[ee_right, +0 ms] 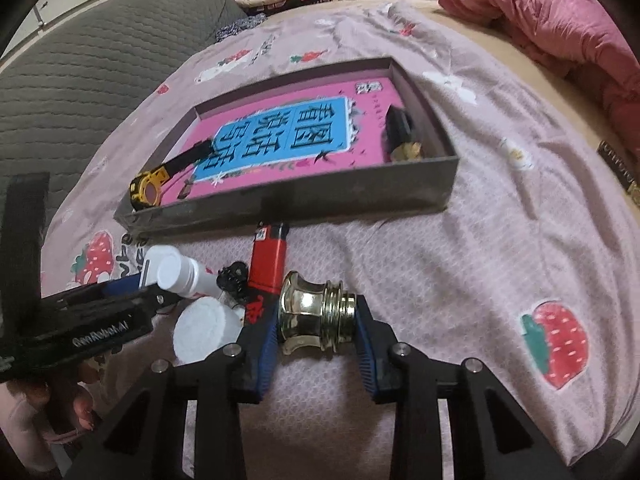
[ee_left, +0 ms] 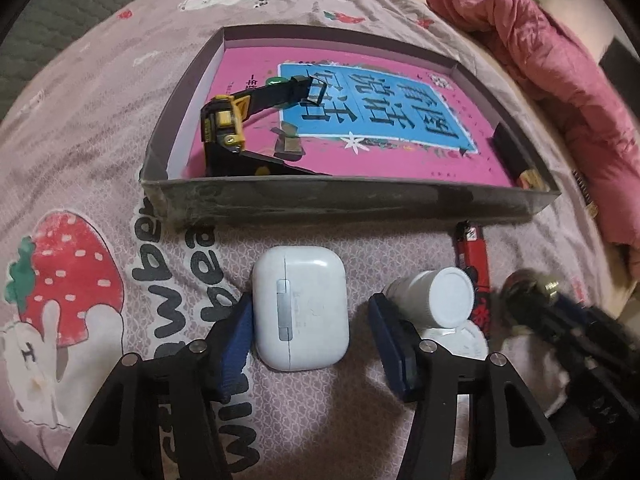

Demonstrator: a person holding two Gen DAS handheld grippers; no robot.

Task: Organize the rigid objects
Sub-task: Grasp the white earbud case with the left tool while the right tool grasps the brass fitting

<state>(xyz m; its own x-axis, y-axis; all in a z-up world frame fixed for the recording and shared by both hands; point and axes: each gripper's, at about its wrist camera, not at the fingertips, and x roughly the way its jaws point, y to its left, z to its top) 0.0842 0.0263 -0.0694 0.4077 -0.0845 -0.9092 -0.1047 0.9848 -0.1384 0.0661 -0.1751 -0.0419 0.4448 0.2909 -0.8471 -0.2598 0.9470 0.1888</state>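
Observation:
A white earbud case (ee_left: pixel 302 308) lies on the bedsheet between the pads of my left gripper (ee_left: pixel 311 312). The left pad (ee_left: pixel 240 332) rests against it and the right pad (ee_left: pixel 390 340) stands a little apart, so the gripper is open. My right gripper (ee_right: pixel 318 312) is shut on a shiny brass knob (ee_right: pixel 316 314) low over the sheet. A grey box (ee_left: pixel 340 200) (ee_right: pixel 280 204) behind holds a pink book (ee_left: pixel 248 72), a yellow toy excavator (ee_left: pixel 226 120) (ee_right: pixel 148 190) and a black item (ee_right: pixel 400 124).
A white bottle (ee_left: pixel 436 296) (ee_right: pixel 176 272), a red lighter (ee_left: pixel 474 248) (ee_right: pixel 268 264), a white round lid (ee_right: pixel 204 328) and a small black piece (ee_right: pixel 234 276) crowd between the grippers. A pink quilt (ee_right: pixel 560 12) lies far right, a grey cushion (ee_right: pixel 80 72) far left.

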